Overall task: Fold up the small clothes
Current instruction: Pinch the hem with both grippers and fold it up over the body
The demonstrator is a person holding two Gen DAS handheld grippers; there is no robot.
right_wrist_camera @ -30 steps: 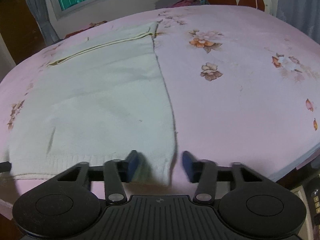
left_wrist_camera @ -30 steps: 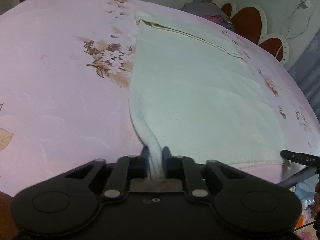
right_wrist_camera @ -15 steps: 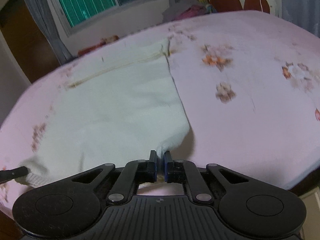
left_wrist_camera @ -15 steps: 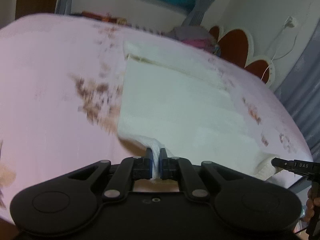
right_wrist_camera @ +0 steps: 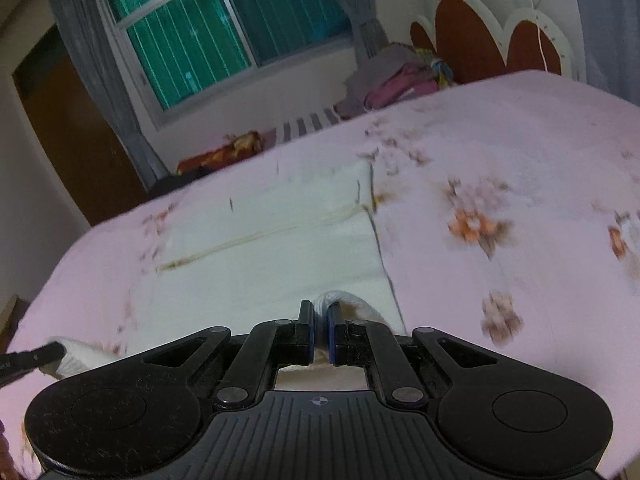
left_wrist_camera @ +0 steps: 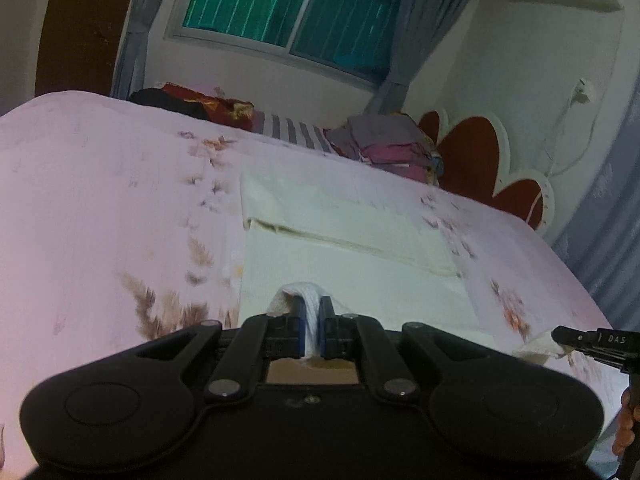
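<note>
The right gripper, apart a second ago, is now clamping the cream knitted garment's near corner. Both it and the left gripper are lifting that hem off the pink floral bedsheet.

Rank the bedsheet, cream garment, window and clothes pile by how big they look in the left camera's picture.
1. Bedsheet
2. Cream garment and window: look similar, and the window stands farther off, so unranked.
3. Clothes pile

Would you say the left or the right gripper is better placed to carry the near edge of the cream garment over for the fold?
Neither alone: left gripper and right gripper each pinch a near corner of the cream garment, so both should probably move together.
</note>
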